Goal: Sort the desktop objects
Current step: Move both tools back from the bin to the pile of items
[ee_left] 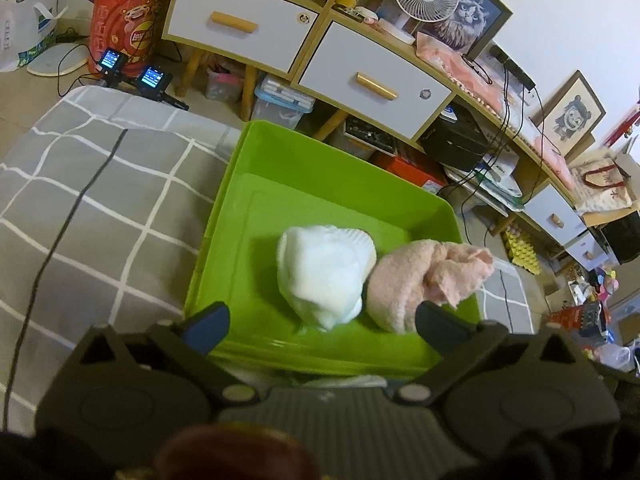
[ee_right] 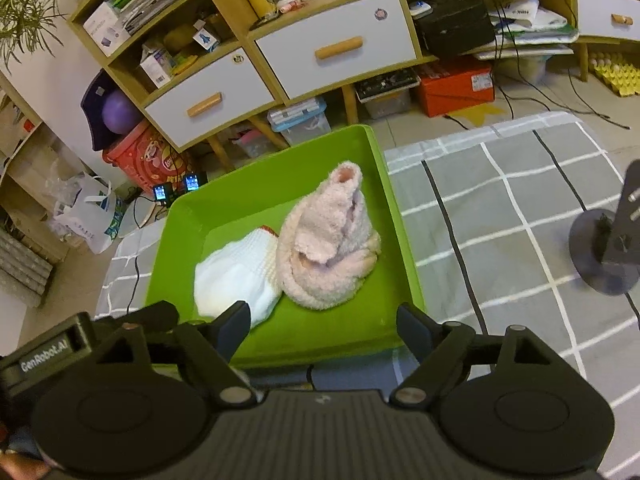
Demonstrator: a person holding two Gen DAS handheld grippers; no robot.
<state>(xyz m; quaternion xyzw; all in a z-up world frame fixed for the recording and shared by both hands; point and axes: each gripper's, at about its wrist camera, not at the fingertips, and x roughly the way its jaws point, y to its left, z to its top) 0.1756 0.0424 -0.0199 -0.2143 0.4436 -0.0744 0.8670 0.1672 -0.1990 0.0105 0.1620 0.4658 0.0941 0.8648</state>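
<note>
Both black claws, left (ee_left: pixel 322 322) and right (ee_right: pixel 324 326), gape wide, empty, above green plastic tray (ee_right: pixel 400 216) holding 2 touching bundles: white knitted sock (ee_right: pixel 236 280), fuzzy pink sock (ee_right: pixel 328 252).

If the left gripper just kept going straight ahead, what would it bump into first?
Most likely the white bundle in the green tray. It lies almost centred between the open jaws of the left gripper, with the pink fluffy bundle just right of that line. Depth is uncertain.
</note>
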